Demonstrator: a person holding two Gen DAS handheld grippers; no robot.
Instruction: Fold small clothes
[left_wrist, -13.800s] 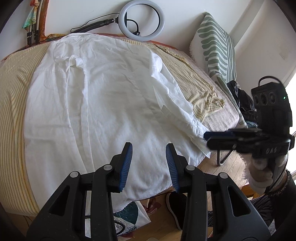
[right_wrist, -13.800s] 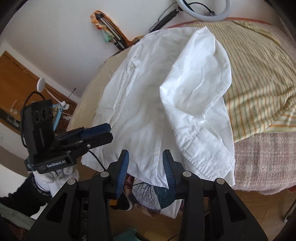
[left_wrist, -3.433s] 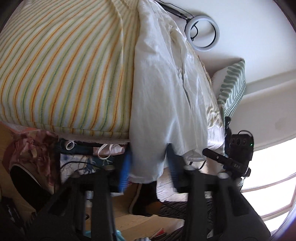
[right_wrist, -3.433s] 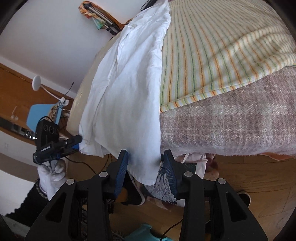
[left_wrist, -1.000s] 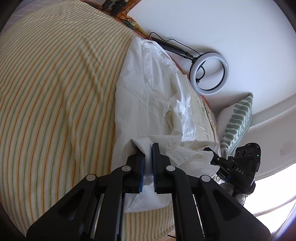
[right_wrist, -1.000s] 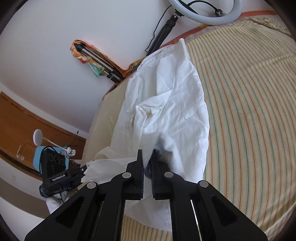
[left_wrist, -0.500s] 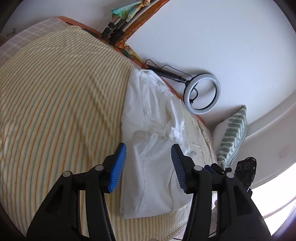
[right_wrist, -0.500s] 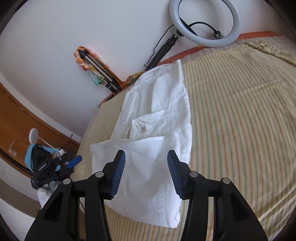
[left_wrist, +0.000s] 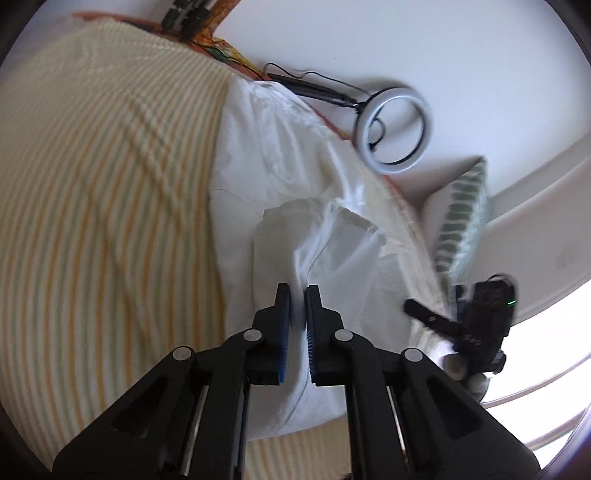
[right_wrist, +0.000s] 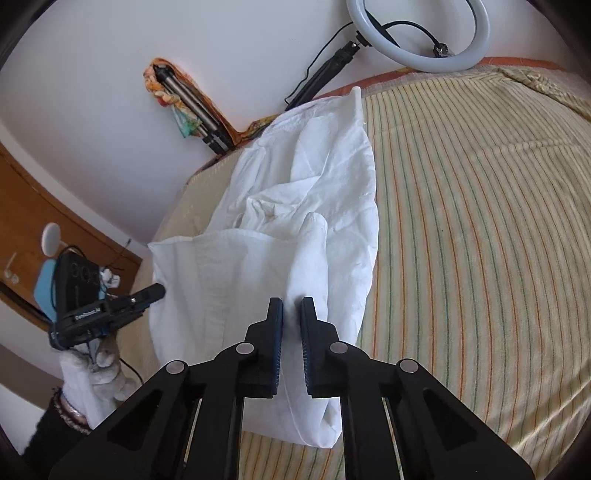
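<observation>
Both claws just reclosed, L claw (left_wrist: 297, 291) & R claw (right_wrist: 291, 303) each pinching white shirt (right_wrist: 295, 229) fold.

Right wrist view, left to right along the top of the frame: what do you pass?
Wooden furniture → folded tripod → white shirt → ring light → striped bedspread.
</observation>
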